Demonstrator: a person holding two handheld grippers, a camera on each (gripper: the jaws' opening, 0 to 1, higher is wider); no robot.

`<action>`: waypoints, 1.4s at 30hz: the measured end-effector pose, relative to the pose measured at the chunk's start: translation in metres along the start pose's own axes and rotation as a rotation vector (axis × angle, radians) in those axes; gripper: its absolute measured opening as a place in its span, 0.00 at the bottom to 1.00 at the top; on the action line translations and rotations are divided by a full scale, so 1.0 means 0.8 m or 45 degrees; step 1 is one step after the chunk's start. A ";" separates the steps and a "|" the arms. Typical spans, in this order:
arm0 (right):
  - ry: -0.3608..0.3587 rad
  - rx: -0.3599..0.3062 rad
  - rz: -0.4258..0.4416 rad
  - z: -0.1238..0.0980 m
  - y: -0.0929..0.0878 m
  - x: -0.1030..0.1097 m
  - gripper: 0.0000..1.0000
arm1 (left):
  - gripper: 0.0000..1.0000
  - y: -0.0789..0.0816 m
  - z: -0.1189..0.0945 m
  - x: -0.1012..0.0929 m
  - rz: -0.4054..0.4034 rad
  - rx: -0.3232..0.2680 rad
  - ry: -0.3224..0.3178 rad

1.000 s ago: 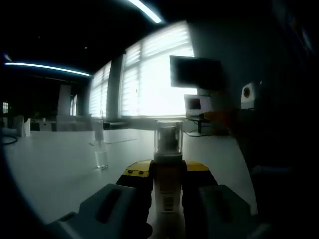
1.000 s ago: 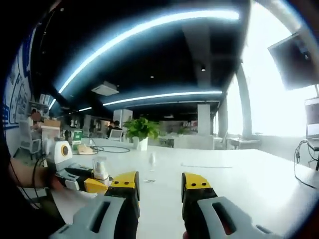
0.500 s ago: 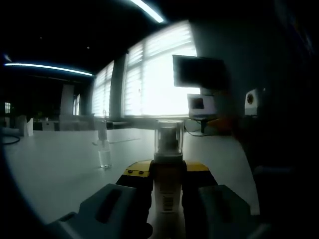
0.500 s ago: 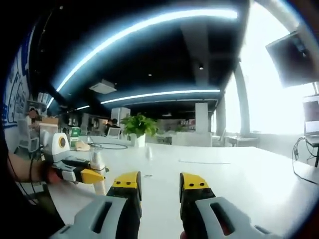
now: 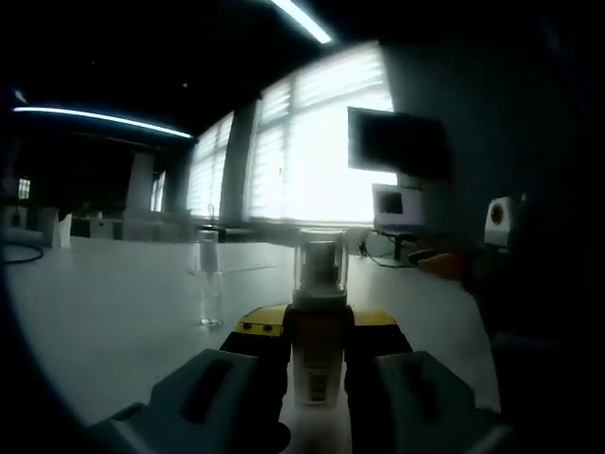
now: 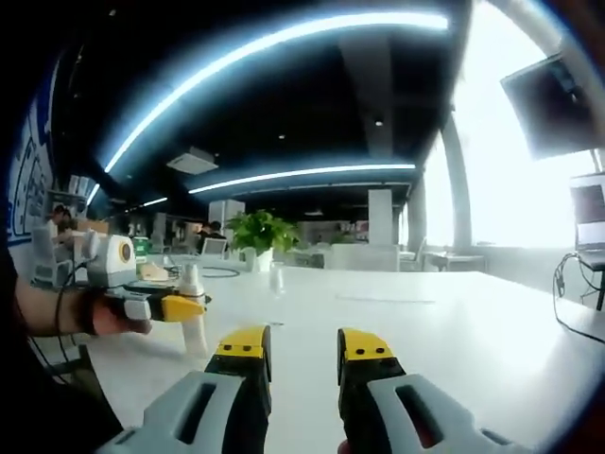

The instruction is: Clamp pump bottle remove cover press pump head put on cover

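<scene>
**Left tongs grip the pump bottle, right tongs hang free**

In the left gripper view, the left gripper (image 5: 319, 352) has its two yellow-tipped jaws pressed in against the sides of the pump bottle (image 5: 318, 352), which stands upright between them with a barcode label facing the camera. Right above the jaw tips sits the clear cover (image 5: 319, 268), on top of the bottle with the pump head visible inside it. Ahead of the jaws and to their left, a small clear bottle (image 5: 210, 284) stands on the white table (image 5: 104, 303), well apart from the grip. Further out, beyond the table's far edge, a dark monitor (image 5: 397, 144) hangs in front of bright windows.

Over in the right gripper view, the right gripper (image 6: 303, 346) holds nothing; its jaws stand parted with a clear gap of table showing between the yellow tips. Off to the left of those jaws, a person's hand (image 6: 109, 317) carries the left gripper, and the pump bottle shows pale beneath its yellow tip. Far ahead a potted plant (image 6: 257, 234) sits on the table.
</scene>
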State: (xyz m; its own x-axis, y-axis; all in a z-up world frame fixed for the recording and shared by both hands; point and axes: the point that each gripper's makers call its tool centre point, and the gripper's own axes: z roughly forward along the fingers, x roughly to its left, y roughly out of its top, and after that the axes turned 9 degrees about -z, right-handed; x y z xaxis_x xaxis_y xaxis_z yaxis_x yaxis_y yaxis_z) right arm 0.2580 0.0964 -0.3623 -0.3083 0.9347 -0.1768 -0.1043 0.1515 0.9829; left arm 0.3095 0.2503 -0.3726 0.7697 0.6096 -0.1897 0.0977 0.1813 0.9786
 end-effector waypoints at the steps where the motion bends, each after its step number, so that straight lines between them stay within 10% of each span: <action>1: -0.004 -0.001 -0.001 0.000 0.000 -0.001 0.22 | 0.13 0.002 0.005 -0.002 0.004 -0.003 -0.005; 8: -0.003 0.015 0.022 -0.002 -0.007 -0.004 0.22 | 0.13 0.021 0.061 -0.006 0.037 -0.050 0.011; 14: -0.017 0.011 0.031 -0.005 -0.007 -0.013 0.22 | 0.13 0.038 0.100 0.001 -0.164 -0.099 0.044; 28: -0.043 0.016 0.039 -0.010 -0.015 -0.028 0.21 | 0.13 0.059 0.151 0.014 -0.097 -0.196 0.100; 42: -0.072 0.017 0.058 -0.017 -0.014 -0.046 0.21 | 0.13 0.032 0.202 0.020 -0.006 -0.173 0.163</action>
State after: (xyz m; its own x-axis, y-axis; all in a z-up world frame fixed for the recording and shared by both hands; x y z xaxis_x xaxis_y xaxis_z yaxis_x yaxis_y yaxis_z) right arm 0.2580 0.0559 -0.3671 -0.2584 0.9574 -0.1289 -0.0789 0.1121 0.9906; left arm 0.4262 0.1396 -0.3377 0.6819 0.7003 -0.2113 0.0084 0.2813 0.9596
